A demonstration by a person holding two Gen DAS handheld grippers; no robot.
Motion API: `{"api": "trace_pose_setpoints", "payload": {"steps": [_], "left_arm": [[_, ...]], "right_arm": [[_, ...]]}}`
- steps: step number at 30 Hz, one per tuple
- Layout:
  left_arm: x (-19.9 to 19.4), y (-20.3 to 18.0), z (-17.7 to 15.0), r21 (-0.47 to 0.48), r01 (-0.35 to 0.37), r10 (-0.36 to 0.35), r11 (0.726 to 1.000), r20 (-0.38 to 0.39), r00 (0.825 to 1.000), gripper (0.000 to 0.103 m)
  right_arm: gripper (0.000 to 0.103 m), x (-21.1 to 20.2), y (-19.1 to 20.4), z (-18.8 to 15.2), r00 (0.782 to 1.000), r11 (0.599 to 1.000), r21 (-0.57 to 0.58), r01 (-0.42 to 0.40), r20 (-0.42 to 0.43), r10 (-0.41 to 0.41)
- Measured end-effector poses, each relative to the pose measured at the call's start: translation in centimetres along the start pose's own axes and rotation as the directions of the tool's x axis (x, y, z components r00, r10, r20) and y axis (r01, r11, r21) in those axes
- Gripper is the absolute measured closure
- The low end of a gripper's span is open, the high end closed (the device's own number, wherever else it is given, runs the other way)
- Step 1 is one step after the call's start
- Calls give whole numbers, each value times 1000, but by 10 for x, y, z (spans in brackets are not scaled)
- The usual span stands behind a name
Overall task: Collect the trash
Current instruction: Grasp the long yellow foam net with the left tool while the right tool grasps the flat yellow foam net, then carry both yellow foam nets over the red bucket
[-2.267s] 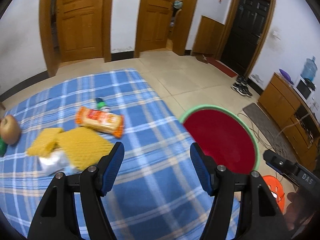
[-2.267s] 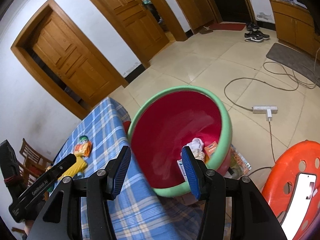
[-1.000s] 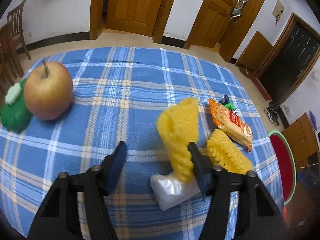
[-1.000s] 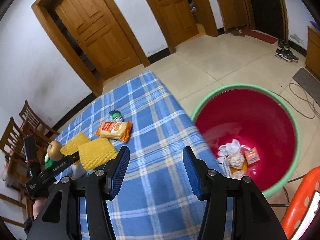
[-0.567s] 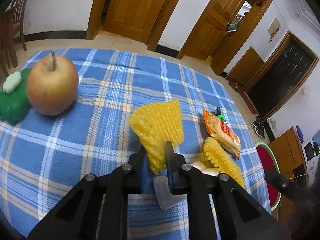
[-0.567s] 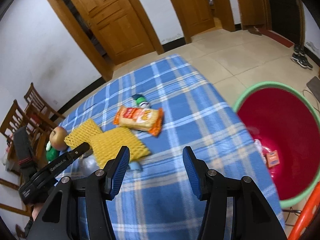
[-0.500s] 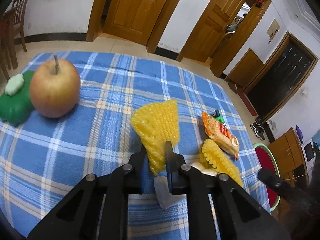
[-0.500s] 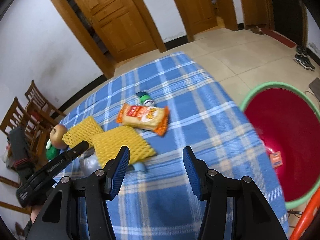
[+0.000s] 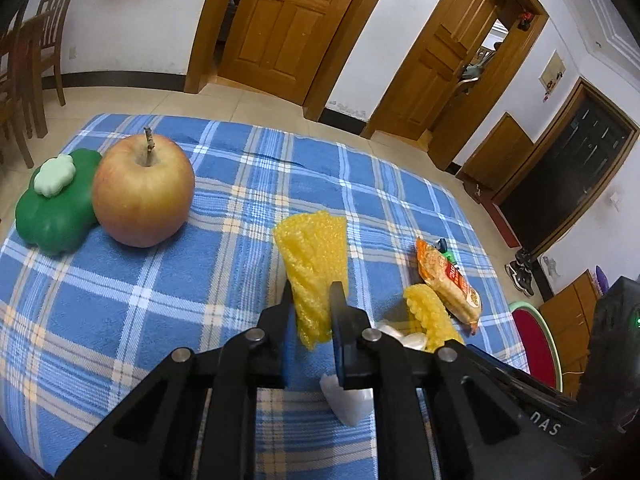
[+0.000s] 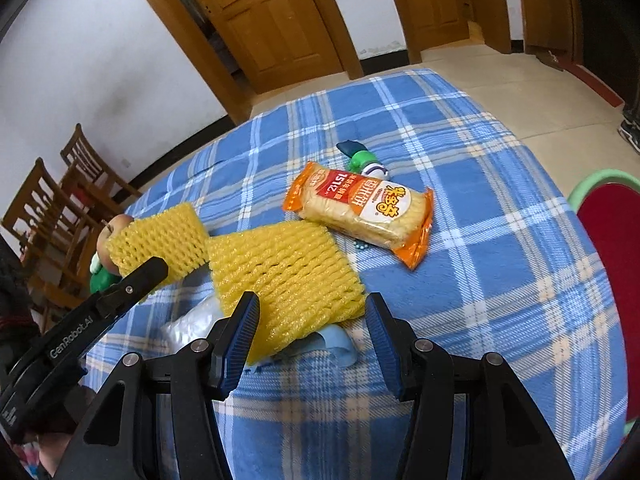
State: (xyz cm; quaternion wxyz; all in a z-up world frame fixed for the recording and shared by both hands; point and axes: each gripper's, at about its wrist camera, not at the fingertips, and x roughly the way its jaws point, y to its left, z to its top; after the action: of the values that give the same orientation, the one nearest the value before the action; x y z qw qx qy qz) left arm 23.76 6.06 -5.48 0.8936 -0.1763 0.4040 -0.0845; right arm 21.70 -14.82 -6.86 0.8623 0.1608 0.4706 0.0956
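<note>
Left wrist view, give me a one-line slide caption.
Left tool shut on a yellow foam net above the plaid cloth, apple at left.

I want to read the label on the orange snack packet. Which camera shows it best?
The right wrist view: the orange snack packet lies face-up and near, its printed front in full view. The left wrist view shows the packet small and edge-on beyond the closed left gripper, its print unreadable.

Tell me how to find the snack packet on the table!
Start at the blue checked tablecloth. Near its middle lies an orange plastic packet of pale noodles, beside the yellow foam net. Only it is shiny and printed with writing.
</note>
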Motion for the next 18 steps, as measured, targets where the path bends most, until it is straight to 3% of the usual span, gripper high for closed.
{"api": "trace_pose_setpoints", "payload": {"steps": [3, 5, 8, 18], "left_arm": [[0, 0, 0, 1, 0, 0, 1000, -1, 1000, 89], [0, 0, 0, 0, 0, 0, 1000, -1, 1000, 89], [0, -1, 0, 3, 0, 0, 1000, -1, 1000, 89], [-2, -3, 0, 4, 11, -11, 1000, 13, 1000, 89]], "right_arm": [[61, 1, 1, -1, 1000, 1000, -14, -24, -2, 24], [75, 2, 2, -1, 999, 999, -16, -35, -5, 35], [82, 4, 0, -3, 998, 998, -4, -58, -9, 58], [87, -35, -3, -11, 988, 993, -8, -118, 98, 118]]}}
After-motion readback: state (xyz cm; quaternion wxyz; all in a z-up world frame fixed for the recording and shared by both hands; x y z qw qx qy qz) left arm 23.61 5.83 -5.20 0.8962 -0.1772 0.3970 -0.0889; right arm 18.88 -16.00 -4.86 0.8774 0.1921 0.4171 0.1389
